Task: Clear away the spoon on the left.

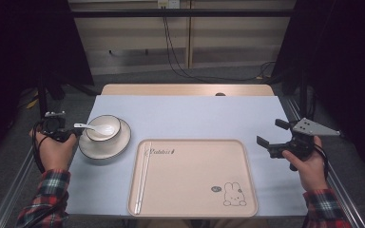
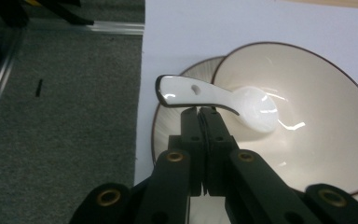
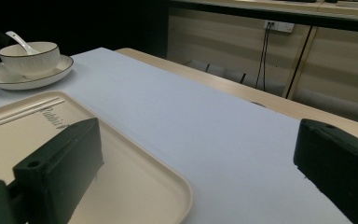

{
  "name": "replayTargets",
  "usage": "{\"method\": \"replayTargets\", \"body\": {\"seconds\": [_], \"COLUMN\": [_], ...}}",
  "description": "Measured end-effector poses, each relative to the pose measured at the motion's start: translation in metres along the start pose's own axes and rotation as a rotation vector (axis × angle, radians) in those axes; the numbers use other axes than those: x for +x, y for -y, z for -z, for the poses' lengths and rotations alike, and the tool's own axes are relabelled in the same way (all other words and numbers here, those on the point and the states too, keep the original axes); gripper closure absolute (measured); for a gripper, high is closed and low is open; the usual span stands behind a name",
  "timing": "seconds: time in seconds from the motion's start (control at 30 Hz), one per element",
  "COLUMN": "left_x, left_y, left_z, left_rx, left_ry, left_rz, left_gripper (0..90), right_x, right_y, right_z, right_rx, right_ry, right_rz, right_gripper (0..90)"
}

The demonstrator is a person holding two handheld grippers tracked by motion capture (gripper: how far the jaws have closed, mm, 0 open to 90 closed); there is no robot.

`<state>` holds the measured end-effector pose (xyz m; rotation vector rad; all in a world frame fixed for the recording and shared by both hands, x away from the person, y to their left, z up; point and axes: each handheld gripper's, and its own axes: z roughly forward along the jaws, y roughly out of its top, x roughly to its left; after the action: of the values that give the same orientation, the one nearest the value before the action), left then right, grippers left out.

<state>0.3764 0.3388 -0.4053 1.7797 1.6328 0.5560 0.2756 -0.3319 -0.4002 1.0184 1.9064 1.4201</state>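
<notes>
A white ceramic spoon [image 2: 223, 100] rests in a white bowl [image 2: 317, 116] with a dark rim, and its handle sticks out over the edge. The bowl stands on a matching saucer [image 2: 200, 70] at the table's left. My left gripper [image 2: 204, 112] is shut, its tips right under the spoon handle; I cannot tell if they touch it. In the high view the left gripper [image 1: 74, 134] sits beside the saucer [image 1: 104, 146]. My right gripper [image 1: 269, 132] is open and holds nothing, just off the right edge of a beige tray [image 1: 192, 178].
White chopsticks [image 1: 141, 175] lie along the tray's left side, and a rabbit drawing marks its near right corner. A pale blue mat [image 1: 190, 116] covers the table. The table's left edge drops to grey carpet [image 2: 60, 116]. Cables hang behind the far edge.
</notes>
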Motion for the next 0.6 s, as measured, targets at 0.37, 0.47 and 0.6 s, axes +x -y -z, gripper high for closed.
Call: {"method": "replayTargets", "body": {"seconds": [0.37, 0.47, 0.6], "left_x": [-0.0022, -0.0041, -0.0048], "left_y": [-0.0024, 0.0001, 0.0016], "left_z": [-0.0018, -0.0016, -0.0028], "left_rx": [-0.029, -0.04, -0.053], "left_ry": [0.011, 0.009, 0.0], "left_rz": [0.084, 0.105, 0.121], "left_gripper": [69.8, 63.2, 55.8], "right_x": [-0.0005, -0.0005, 0.0], "right_y": [-0.0001, -0.0001, -0.0008], "right_z": [0.0007, 0.0007, 0.0011], "right_rx": [-0.004, -0.003, -0.013], "right_ry": [0.005, 0.004, 0.001], "right_rz": [-0.002, -0.002, -0.005], "right_gripper": [0.3, 0.3, 0.4]}}
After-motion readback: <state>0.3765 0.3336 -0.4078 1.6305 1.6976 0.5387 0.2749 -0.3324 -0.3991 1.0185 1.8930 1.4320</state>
